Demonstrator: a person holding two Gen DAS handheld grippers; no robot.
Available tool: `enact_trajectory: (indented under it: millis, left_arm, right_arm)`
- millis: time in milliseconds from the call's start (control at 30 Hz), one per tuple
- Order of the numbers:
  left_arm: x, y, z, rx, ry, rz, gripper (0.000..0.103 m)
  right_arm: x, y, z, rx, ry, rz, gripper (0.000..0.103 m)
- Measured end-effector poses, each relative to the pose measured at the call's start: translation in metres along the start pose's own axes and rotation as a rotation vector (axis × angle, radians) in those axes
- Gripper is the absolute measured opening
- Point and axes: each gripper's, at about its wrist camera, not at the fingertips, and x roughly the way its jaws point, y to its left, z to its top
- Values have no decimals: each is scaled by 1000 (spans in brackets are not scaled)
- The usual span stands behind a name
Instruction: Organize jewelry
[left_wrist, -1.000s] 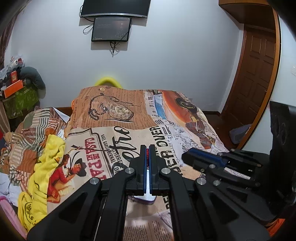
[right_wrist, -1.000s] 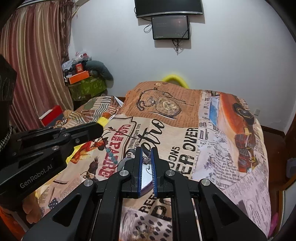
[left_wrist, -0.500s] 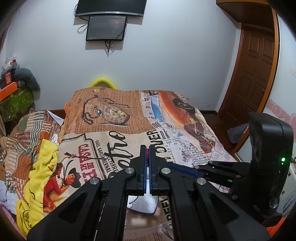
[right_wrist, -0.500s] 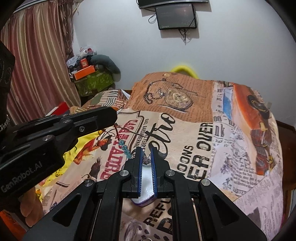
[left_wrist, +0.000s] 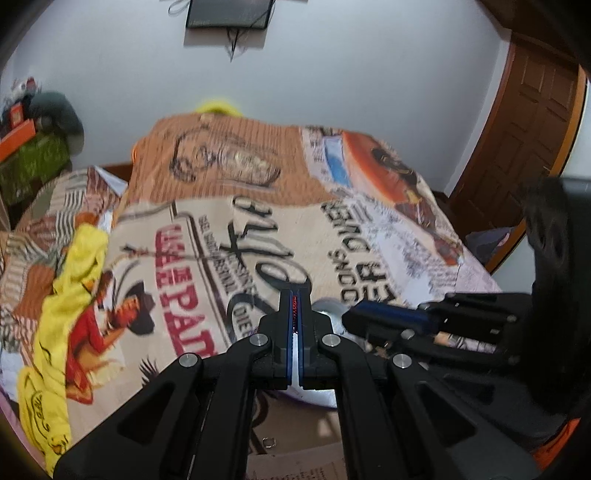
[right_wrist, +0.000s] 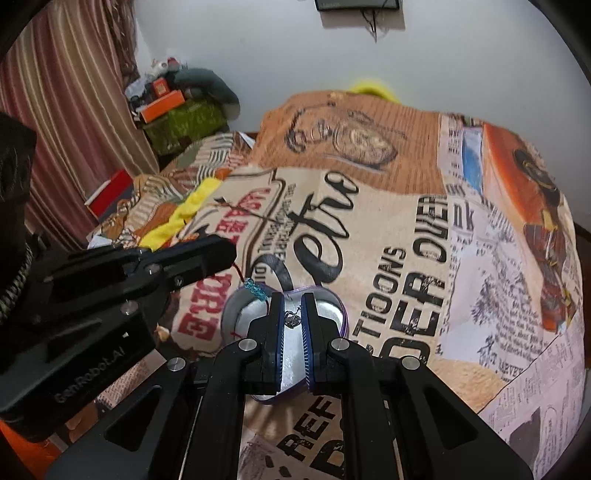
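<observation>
Red cord (left_wrist: 294, 308) is pinched between the closed jaws of the left gripper (left_wrist: 294, 314); in the right wrist view the cord (right_wrist: 239, 274) runs from that gripper's tip down to a knot of teal beads (right_wrist: 255, 288) hanging at the far rim of the heart dish (right_wrist: 336, 306). The right gripper (right_wrist: 292, 317) is clamped on a small silver charm (right_wrist: 293, 320), held over the dish's pale inside. The dish lies on the printed bedspread (right_wrist: 406, 229) toward its near edge, roughly midway between the side edges, and it is partly hidden under both tools.

The step in hand is judged to be the laying of both pieces into the dish. It would be done well if both grippers were brought low over the hollow before anything is let go, so that nothing bounces out onto the cloth. The charm should be released only once it is nearly touching the dish floor. The cord is best lowered beads first, then fed in so that it coils inside the rim and does not trail over it. The two tools stand close together, so one should be opened and cleared before the other, lest cord and charm be tangled. A small ring (left_wrist: 269, 442) lies on the cloth near the near edge and appears yet to be gathered
</observation>
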Motion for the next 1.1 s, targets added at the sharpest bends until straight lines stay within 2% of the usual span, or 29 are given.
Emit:
enact_trajectory:
  millis: [333, 633, 733, 867, 900, 967, 1100]
  left_arm:
    - [21, 7, -23, -18, 107, -19, 0]
    - [7, 0, -21, 27, 95, 21, 2]
    - [2, 2, -20, 18, 94, 31, 5]
    - [-7, 6, -20, 0, 86, 49, 20]
    - [-10, 6, -21, -3, 81, 54, 27]
    - [-19, 8, -22, -15, 64, 68, 35]
    - [-35, 9, -26, -30, 52, 62, 36]
  right_arm:
    - [19, -5, -5, 36, 96, 46, 8]
    - [17, -5, -4, 34, 124, 47, 9]
    - [11, -7, -5, 45, 123, 40, 14]
    - [-1, -7, -4, 50, 97, 23, 30]
    - [-4, -7, -4, 46, 89, 14, 31]
    - [-13, -4, -4, 33, 69, -6, 32]
    - [-33, -1, -5, 26, 33, -30, 32]
